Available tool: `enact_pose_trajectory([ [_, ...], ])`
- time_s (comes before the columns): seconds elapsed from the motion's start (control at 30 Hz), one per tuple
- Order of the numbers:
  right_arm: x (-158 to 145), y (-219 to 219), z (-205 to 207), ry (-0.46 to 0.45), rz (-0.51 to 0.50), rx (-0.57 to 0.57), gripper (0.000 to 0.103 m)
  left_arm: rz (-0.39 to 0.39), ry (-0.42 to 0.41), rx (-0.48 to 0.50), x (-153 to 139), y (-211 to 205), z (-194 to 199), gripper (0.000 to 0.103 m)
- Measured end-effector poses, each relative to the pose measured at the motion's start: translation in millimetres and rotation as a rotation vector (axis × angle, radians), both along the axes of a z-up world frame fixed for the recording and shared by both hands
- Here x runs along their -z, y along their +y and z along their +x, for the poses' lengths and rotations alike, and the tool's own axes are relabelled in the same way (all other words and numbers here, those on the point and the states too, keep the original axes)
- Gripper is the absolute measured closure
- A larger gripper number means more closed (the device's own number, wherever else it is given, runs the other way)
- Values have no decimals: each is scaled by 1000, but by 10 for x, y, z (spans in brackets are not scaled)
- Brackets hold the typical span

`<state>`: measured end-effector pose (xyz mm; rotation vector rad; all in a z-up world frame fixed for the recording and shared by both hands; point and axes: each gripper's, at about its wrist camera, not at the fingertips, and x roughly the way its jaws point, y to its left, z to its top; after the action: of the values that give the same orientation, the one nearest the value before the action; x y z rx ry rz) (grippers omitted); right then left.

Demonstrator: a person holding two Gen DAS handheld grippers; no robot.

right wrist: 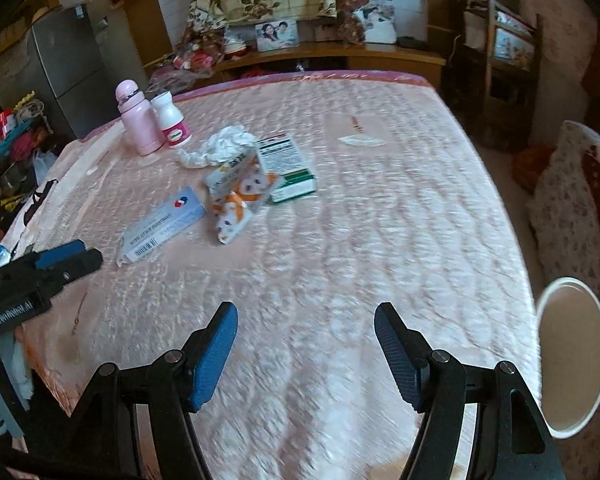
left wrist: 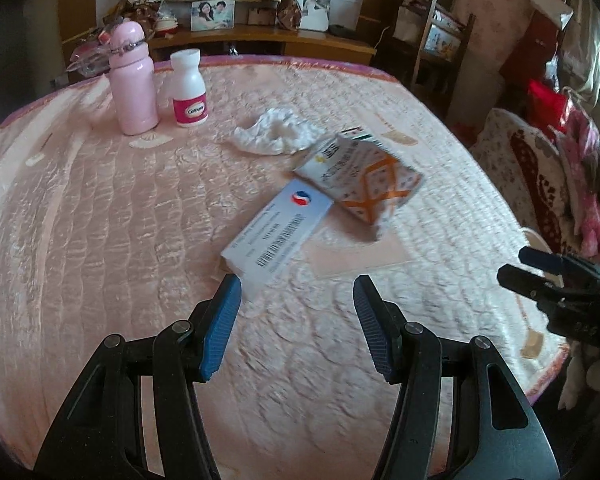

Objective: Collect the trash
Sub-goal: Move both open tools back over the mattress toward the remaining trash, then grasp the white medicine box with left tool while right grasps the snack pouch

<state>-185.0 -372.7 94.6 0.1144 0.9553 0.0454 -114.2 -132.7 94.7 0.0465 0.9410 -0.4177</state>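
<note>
Pink quilted bed (right wrist: 360,208) — cluttered, perhaps a bedroom

Pink flask (left wrist: 131,80) beside white pill bottle (left wrist: 189,88); framed photo (left wrist: 212,15) on the shelf behind.

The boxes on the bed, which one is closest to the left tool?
The long white and blue box with the barcode, lying just ahead of the left tool. The green and white box sits farther back, behind the crumpled orange-patterned packet.

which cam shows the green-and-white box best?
Right wrist: the green-and-white box lies in view, its printed top and green edge showing, partly behind the orange-patterned packet. Left wrist shows only a corner above that packet.
</note>
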Motion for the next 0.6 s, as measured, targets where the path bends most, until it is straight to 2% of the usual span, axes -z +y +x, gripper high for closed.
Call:
enact_pose_trajectory([
  [0.13,59,98,223,26,25,-20,34,33,13,36,147,-37,286,46],
  [0.33,-29,199,660,17,23,-60,33,126,13,96,366,-232,709,46],
  [0.53,-28,210,1147,24,30,-58,31,131,15,158,422,-431,897,46],
  [0.6,19,228,1295,38,41,-61,31,176,46,147,491,-463,953,46],
])
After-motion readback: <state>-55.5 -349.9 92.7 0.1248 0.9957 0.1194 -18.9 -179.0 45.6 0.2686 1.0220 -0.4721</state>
